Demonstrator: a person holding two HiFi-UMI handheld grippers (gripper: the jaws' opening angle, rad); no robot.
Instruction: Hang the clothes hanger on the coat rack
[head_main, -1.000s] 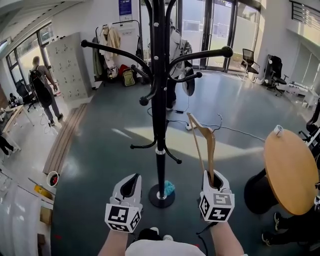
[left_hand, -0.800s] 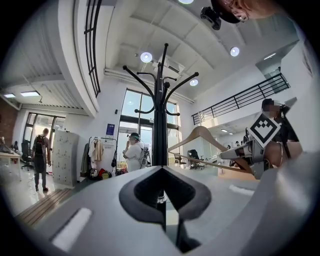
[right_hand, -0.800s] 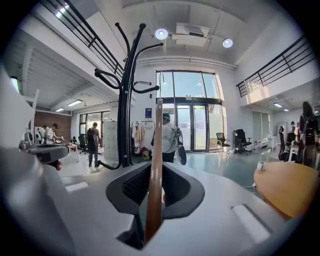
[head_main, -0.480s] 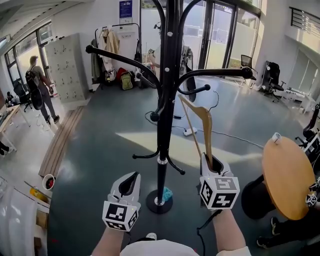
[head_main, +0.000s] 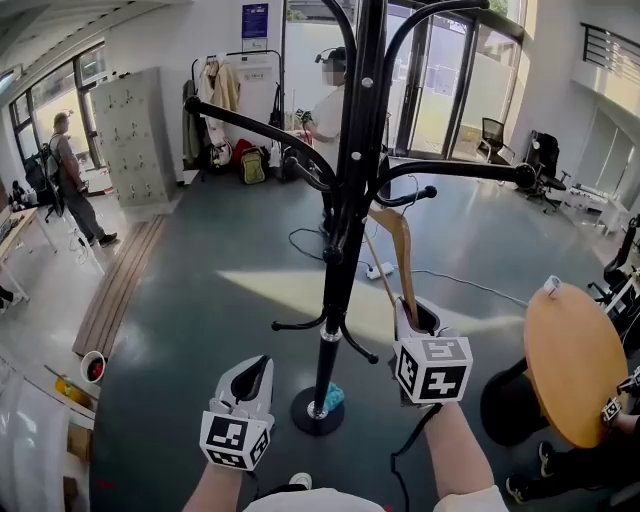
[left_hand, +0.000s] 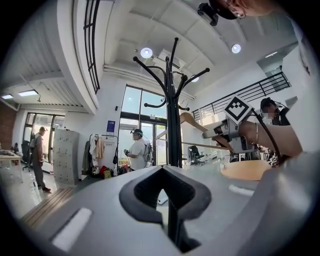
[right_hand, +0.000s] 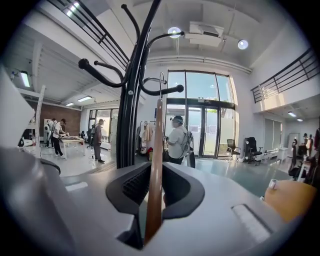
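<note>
No legible text; blue wall poster (head_main: 254, 20) print too small to read.

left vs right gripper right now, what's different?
The right gripper is clamped on the light wooden clothes hanger; the left gripper has its jaws together on nothing. The right gripper sits higher in the head view, with the hanger up beside the black metal coat rack; the left gripper sits lower, on the pole's other side. Shared: grey bodies, marker cubes, both pointing toward the rack.
</note>
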